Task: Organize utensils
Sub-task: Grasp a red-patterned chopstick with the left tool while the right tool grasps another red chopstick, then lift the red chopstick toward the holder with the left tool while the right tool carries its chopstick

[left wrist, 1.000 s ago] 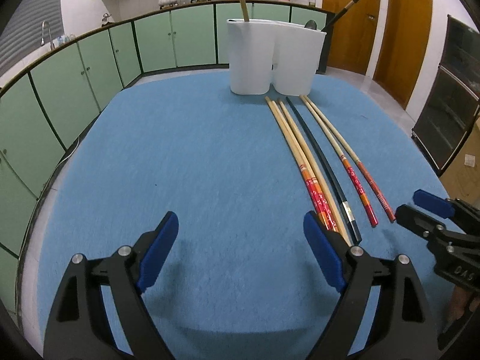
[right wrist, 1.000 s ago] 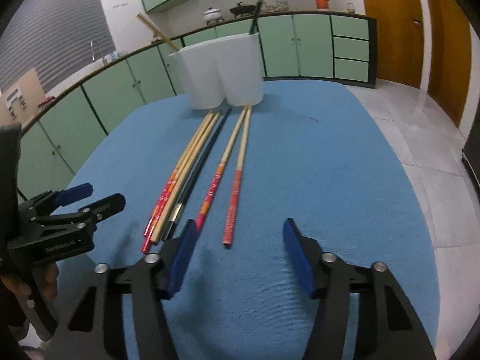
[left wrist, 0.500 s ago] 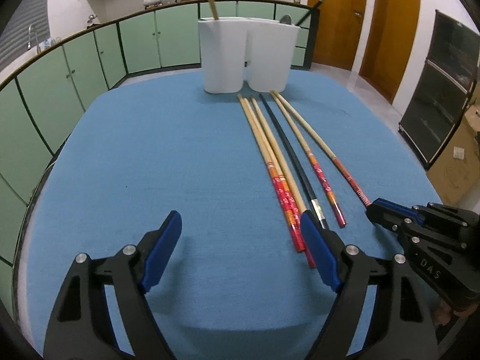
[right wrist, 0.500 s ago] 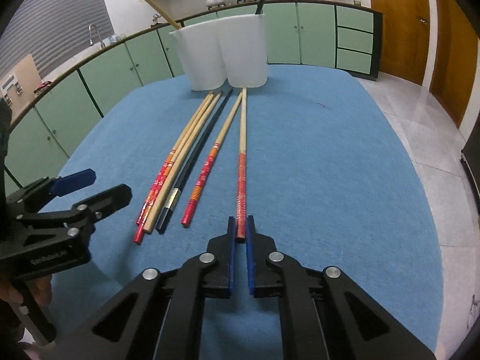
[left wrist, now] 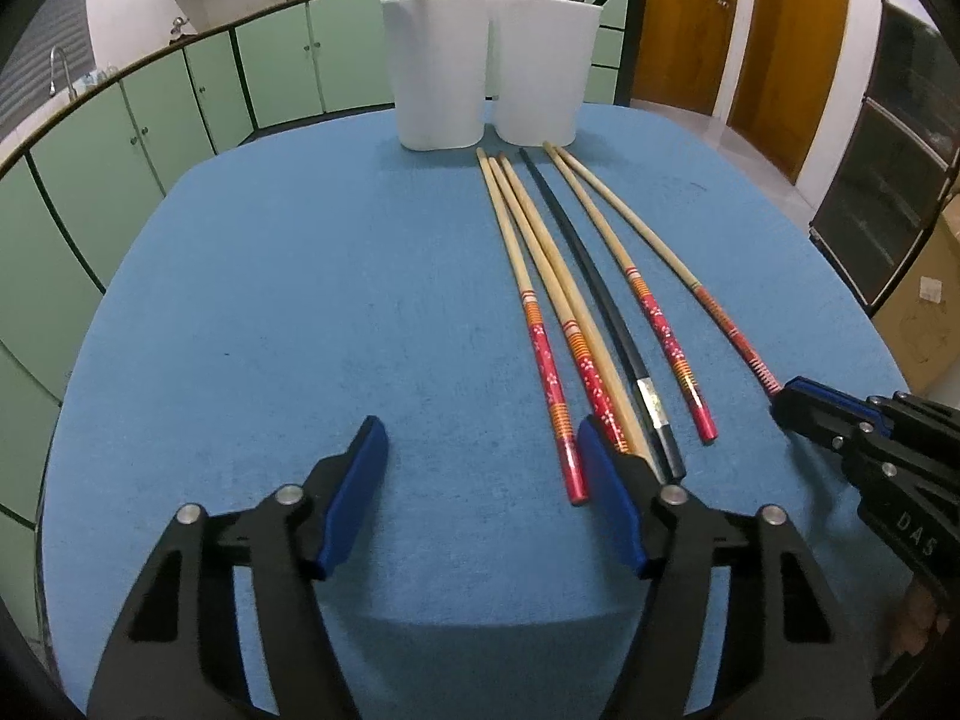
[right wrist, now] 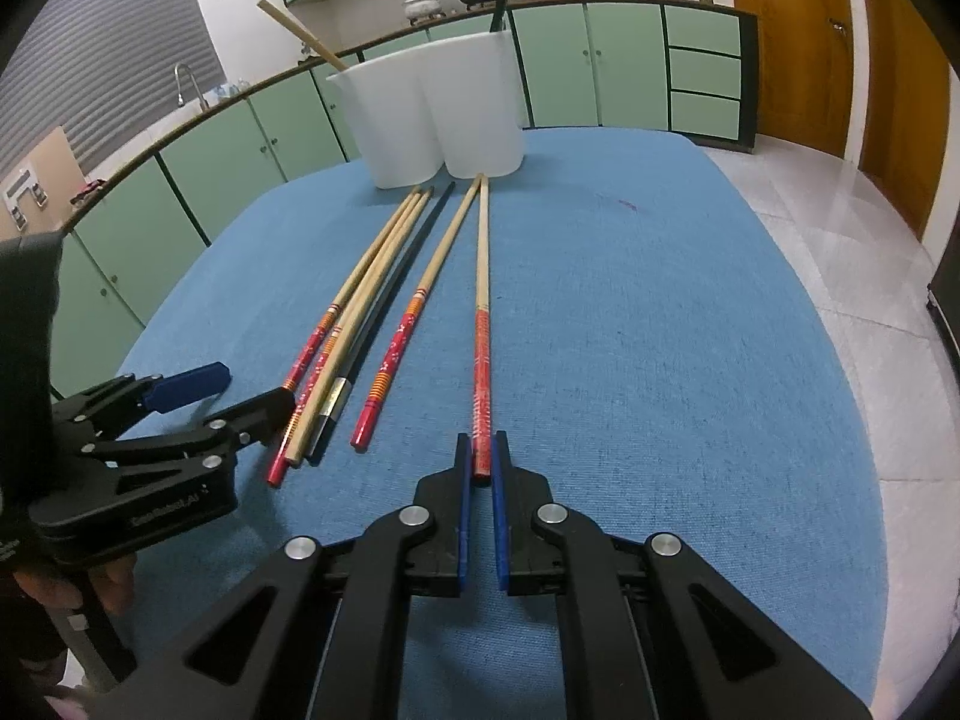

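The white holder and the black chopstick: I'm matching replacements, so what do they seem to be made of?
The white holder looks like matte, slightly translucent plastic: smooth moulded walls, rounded lobes, soft even sheen. The black chopstick could be lacquered wood or plastic; its surface is uniformly dark and smooth, with a shiny metallic-looking band near the thick end. The pictures leave that open.

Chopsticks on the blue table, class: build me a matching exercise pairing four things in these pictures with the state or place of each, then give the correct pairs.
Things:
1. right gripper
2. left gripper
3. black chopstick
4. white holder

States:
A. far end of the blue table, sticks standing in it
B. open, nothing between its pads
C. shut on the rightmost red-ended chopstick
D. lying flat among the wooden ones

Pairs: 1-C, 2-B, 3-D, 4-A
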Available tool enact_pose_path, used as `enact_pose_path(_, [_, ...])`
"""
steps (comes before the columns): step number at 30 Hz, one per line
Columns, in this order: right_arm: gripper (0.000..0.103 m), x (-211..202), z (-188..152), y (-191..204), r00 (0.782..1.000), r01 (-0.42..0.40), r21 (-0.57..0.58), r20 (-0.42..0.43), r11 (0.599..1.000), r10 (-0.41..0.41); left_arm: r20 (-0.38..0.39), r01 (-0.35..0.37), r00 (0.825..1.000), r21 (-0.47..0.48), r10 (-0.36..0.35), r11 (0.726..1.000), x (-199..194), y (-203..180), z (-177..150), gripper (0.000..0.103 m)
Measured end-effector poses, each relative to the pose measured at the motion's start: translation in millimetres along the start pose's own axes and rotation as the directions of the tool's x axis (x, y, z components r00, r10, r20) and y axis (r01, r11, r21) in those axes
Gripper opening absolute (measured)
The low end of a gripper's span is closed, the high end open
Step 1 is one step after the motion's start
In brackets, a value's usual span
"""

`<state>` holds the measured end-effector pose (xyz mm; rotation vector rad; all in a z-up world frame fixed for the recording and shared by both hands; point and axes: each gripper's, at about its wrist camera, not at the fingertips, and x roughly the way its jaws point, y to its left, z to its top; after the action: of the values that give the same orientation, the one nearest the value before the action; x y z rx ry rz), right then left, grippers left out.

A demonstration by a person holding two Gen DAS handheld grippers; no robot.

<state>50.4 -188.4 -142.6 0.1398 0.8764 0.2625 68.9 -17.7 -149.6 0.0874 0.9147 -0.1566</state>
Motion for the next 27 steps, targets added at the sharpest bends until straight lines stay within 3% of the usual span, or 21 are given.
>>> enact_pose_path(3, [0.006,0,0,0,1.000,-0.002,0.001,0.001,1.000,0.002,0.002,-0.013,1.000,-0.024,0.013,1.000,-4,8,-1,0.047])
enact_pose_path(16, [0.007,4,1,1,1.000,0.009,0.001,-0.002,1.000,-0.009,0.016,-0.046,0.999,-0.072,0.047,0.996,-9,8,-7,0.045])
enact_pose_path(19, [0.007,5,1,2,1.000,0.012,-0.001,-0.004,1.000,-0.012,0.020,-0.025,0.999,-0.069,0.026,0.997,-8,5,-8,0.031])
enact_pose_path(21, [0.006,5,2,2,1.000,0.014,-0.002,-0.004,1.000,-0.014,0.023,-0.010,1.000,-0.059,0.011,0.998,-8,1,-8,0.011])
enact_pose_path(22, [0.006,4,2,2,1.000,0.013,-0.001,-0.002,1.000,-0.013,0.022,-0.005,1.000,-0.053,0.006,0.999,-8,-1,-8,0.006])
enact_pose_path(27, [0.006,-5,0,0,1.000,0.006,0.005,0.016,1.000,-0.006,0.013,0.014,1.000,-0.050,-0.013,0.999,-14,1,-8,0.005])
